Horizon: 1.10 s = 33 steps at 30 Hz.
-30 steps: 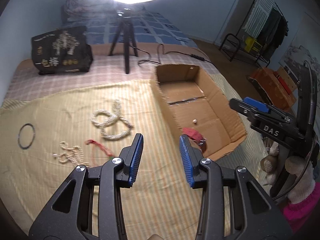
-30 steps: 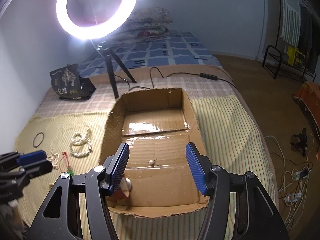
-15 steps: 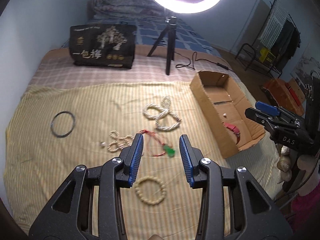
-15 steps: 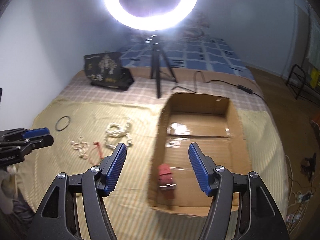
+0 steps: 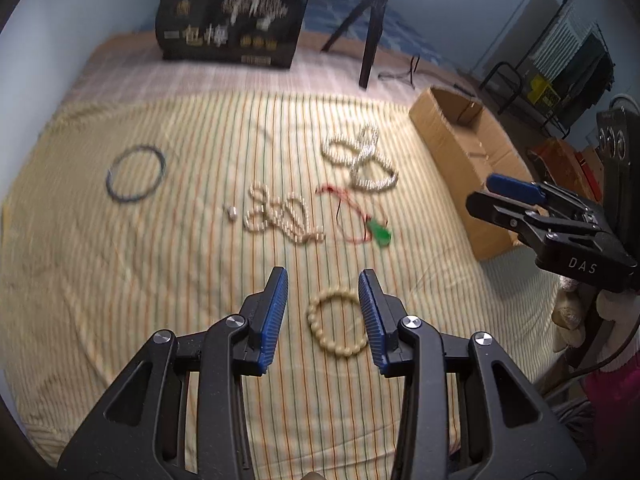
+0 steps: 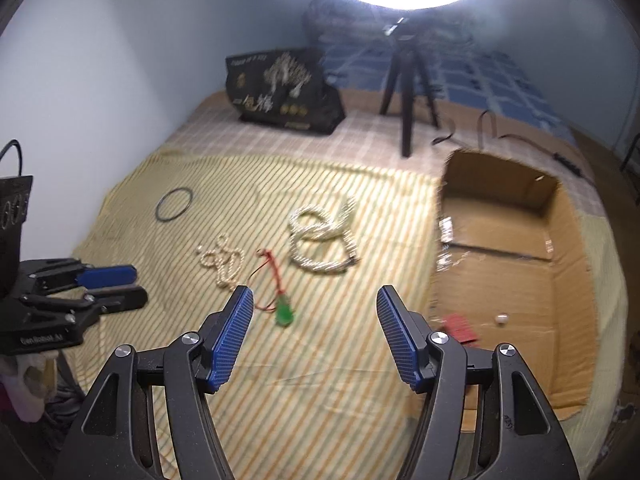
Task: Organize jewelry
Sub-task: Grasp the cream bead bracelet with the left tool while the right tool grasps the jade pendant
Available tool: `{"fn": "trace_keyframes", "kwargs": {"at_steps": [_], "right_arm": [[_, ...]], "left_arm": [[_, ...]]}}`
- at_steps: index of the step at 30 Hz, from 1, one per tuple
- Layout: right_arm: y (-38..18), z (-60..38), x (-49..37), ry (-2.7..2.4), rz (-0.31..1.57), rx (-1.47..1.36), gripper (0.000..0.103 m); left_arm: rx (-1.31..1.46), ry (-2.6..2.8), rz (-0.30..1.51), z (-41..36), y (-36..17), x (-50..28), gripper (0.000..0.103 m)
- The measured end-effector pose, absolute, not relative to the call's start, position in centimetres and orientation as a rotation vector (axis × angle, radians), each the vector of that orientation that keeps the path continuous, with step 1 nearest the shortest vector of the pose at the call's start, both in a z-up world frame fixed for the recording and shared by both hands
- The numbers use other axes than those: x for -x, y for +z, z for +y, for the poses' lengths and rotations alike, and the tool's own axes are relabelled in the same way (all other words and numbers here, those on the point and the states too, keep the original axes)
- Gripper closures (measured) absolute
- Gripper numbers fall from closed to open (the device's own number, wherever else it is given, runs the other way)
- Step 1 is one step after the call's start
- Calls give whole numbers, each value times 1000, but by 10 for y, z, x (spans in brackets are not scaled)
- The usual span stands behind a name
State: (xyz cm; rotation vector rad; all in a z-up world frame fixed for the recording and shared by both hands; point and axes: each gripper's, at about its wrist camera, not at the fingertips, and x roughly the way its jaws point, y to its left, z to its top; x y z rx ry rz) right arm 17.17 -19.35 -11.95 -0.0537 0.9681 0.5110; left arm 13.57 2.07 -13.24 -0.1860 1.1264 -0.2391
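My left gripper (image 5: 323, 280) hangs open over the striped yellow cloth (image 5: 120, 300). A cream bead bracelet (image 5: 338, 326) lies on the cloth in the gap between its fingers, and nothing is gripped. Beyond it lie a thin pearl strand (image 5: 280, 220), a red cord with a green pendant (image 5: 382, 234), a thick pearl rope (image 5: 362, 160) and a dark bangle (image 5: 136, 174). My right gripper (image 6: 314, 294) is open and empty above the cloth, just right of the green pendant (image 6: 285, 312) and left of the cardboard box (image 6: 560, 200). A red item (image 6: 460, 326) and a loose pearl (image 6: 502, 319) lie in the box.
A black printed bag (image 5: 232, 24) and a ring-light tripod (image 5: 372, 40) stand at the back of the bed, with a cable (image 6: 488, 120) trailing behind the box. A wall runs along the left. A gloved hand (image 5: 616, 308) holds the right gripper.
Both grippers have swung left, away from the box and over the jewelry on the cloth. The cream bracelet has come into view between the left fingers. The red item now lies in the box.
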Motion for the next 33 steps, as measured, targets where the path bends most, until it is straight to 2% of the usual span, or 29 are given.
{"fn": "trace_keyframes", "kwargs": {"at_steps": [5, 7, 10, 27, 33], "right_arm": [[-137, -173, -176, 552, 1034, 75, 45], [-144, -165, -178, 563, 1054, 88, 49], [-154, -156, -183, 567, 1082, 103, 58], [-200, -131, -195, 564, 1169, 205, 63], [-206, -122, -198, 552, 1166, 252, 67]], "left_arm": [[193, -241, 1203, 17, -157, -135, 66], [200, -241, 1233, 15, -167, -135, 73], [216, -236, 1270, 14, -179, -135, 74], [199, -194, 1317, 7, -211, -142, 74], [162, -170, 1300, 4, -213, -143, 86]]}}
